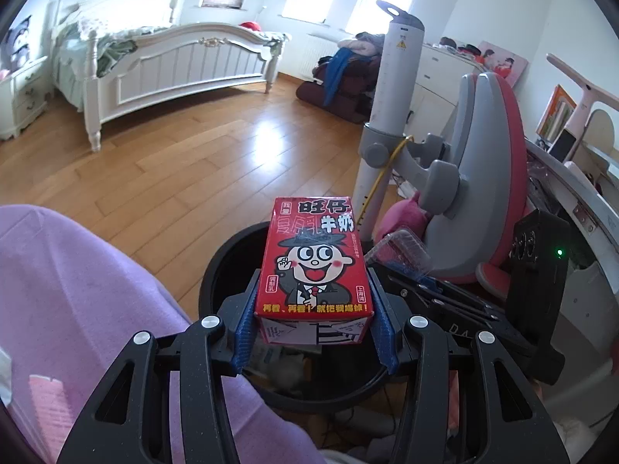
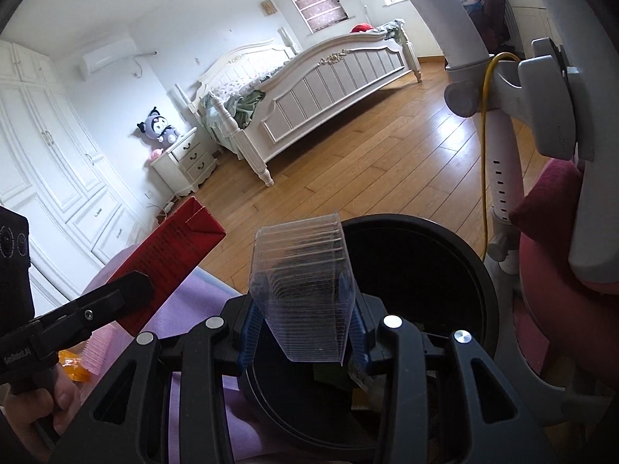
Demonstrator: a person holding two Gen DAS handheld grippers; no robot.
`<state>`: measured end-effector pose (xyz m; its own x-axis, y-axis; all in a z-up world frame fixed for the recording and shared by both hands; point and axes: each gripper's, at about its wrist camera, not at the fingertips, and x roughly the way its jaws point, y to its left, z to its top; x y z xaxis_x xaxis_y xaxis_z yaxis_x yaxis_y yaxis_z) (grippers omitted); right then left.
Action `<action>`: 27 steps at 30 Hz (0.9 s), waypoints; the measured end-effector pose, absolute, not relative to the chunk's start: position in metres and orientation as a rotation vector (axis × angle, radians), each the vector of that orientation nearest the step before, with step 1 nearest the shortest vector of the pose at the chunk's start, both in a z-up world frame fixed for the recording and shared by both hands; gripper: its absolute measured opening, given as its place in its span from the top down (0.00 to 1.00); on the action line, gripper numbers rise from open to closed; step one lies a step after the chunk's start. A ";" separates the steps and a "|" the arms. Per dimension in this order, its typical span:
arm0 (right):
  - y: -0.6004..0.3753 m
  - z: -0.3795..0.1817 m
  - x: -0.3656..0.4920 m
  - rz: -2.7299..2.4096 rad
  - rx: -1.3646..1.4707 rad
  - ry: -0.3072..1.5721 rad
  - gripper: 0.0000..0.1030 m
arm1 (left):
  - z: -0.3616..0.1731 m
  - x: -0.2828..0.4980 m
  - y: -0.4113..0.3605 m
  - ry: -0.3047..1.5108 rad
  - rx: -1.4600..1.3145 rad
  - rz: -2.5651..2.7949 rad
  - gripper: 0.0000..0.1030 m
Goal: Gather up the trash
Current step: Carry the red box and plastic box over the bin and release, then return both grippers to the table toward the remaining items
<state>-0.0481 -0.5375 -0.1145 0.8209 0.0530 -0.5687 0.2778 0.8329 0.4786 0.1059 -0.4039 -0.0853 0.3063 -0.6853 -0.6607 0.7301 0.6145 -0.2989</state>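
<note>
Bedroom bin (image 1: 232,255), clamped milk carton (image 1: 314,259) above.

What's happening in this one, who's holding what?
A person is collecting trash with a handheld gripper in each hand. The left gripper has its jaws shut on a red milk carton, held over the black trash bin. The right gripper is shut on a clear plastic container, also above the bin's opening. Neither item has been dropped in yet; some rubbish already lies inside.
</note>
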 end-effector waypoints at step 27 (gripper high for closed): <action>-0.463 -0.066 -0.036 -0.013 0.491 0.649 0.23 | -0.011 0.067 -0.309 0.642 0.148 -0.774 0.06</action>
<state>-0.0363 -0.4629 -0.0665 0.8007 0.1387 -0.5828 0.1628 0.8858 0.4345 0.0669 -0.3095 -0.0107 0.5366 -0.6035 -0.5898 0.6907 0.7156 -0.1038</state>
